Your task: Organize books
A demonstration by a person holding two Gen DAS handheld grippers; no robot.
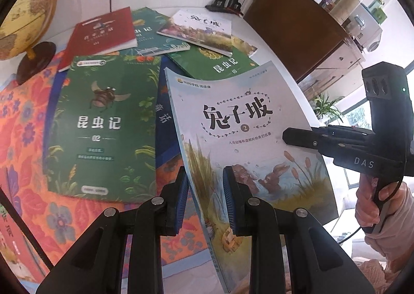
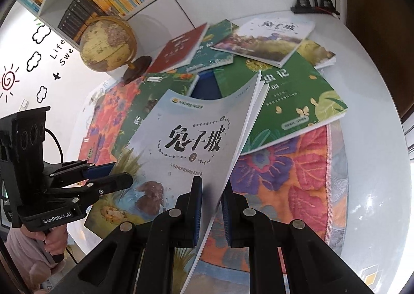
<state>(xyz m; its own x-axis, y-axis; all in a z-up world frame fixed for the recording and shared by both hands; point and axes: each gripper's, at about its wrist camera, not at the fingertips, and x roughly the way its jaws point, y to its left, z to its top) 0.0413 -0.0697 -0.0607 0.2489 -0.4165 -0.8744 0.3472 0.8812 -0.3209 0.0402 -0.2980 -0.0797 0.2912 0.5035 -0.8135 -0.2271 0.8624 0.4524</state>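
Both grippers, left gripper [image 1: 204, 198] and right gripper [image 2: 211, 206], are pinching the lifted pale-blue rabbit book [image 1: 233, 123]; the other books, including the green insect book [image 1: 103, 123], are lying scattered, unsorted.

light: bright daylight, from window [image 1: 362, 117] at 3 o'clock
glare: white table [image 2: 383, 190] blown out w/ sheen at 4 o'clock
distortion: strong fisheye bend, black corners
blur: soft at 6 o'clock, centre sharp
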